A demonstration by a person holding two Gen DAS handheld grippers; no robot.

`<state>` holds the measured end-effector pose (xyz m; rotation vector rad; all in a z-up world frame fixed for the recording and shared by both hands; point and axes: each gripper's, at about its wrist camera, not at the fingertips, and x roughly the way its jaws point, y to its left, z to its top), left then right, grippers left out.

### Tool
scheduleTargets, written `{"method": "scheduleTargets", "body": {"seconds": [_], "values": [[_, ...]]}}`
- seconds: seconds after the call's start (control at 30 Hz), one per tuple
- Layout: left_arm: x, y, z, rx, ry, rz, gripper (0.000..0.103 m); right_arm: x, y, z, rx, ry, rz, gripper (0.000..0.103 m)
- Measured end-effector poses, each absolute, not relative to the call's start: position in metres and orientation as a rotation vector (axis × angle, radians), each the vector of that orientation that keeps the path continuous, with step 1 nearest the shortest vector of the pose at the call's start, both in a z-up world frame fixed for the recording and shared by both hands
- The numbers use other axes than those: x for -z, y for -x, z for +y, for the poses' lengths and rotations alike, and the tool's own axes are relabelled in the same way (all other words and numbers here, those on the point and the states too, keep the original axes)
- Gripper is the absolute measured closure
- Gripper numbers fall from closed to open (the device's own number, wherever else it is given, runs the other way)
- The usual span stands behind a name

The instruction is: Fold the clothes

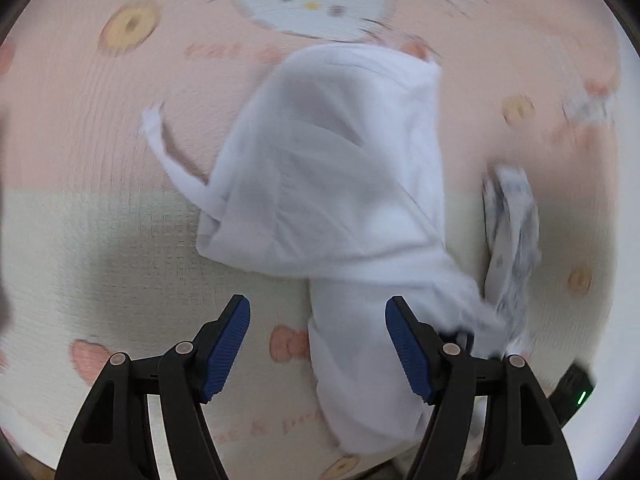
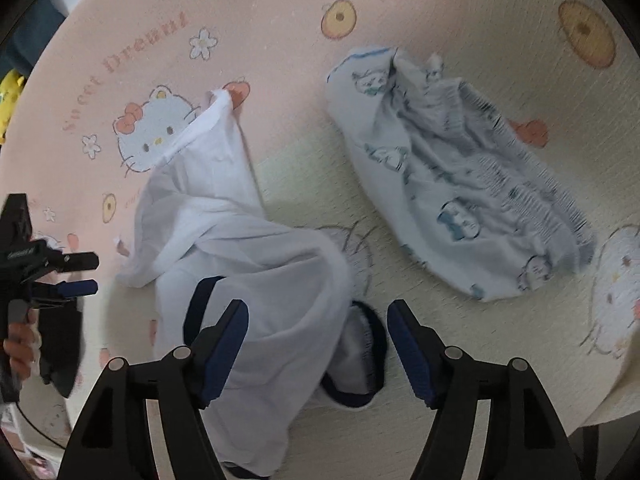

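A white garment (image 1: 332,184) lies crumpled on a pink and cream cartoon bedsheet (image 1: 100,240). My left gripper (image 1: 318,320) hovers over its near end with the jaws open. The cloth runs under the gap, closer to the right finger, and the pads do not press on it. In the right wrist view the same white garment (image 2: 240,240) shows a dark navy trim (image 2: 372,344). My right gripper (image 2: 318,320) stands open above that trim, its left finger over the white cloth. The left gripper (image 2: 80,274) shows at the left edge, held by a hand (image 2: 18,344).
A pale blue garment with cartoon prints (image 2: 460,184) lies bunched to the right of the white one, and its edge shows in the left wrist view (image 1: 508,240). A black device with a green light (image 1: 576,392) sits at the lower right. The sheet's edge (image 2: 616,392) curls up.
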<state>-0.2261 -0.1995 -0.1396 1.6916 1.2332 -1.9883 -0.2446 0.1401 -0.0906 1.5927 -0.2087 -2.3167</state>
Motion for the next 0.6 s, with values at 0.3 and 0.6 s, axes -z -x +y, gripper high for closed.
{"method": "scheduleTargets", "body": {"seconds": [0.3, 0.6], "values": [[0.182, 0.202, -0.216, 1.873, -1.361, 1.725, 0.034, 0.092, 0.234, 0.133, 2.364, -1.563, -0.053, 0.032], [0.211, 0.202, -0.208, 1.763, -1.351, 1.761, 0.034, 0.103, 0.232, 0.116, 2.251, -1.610, -0.105, 0.031]]}}
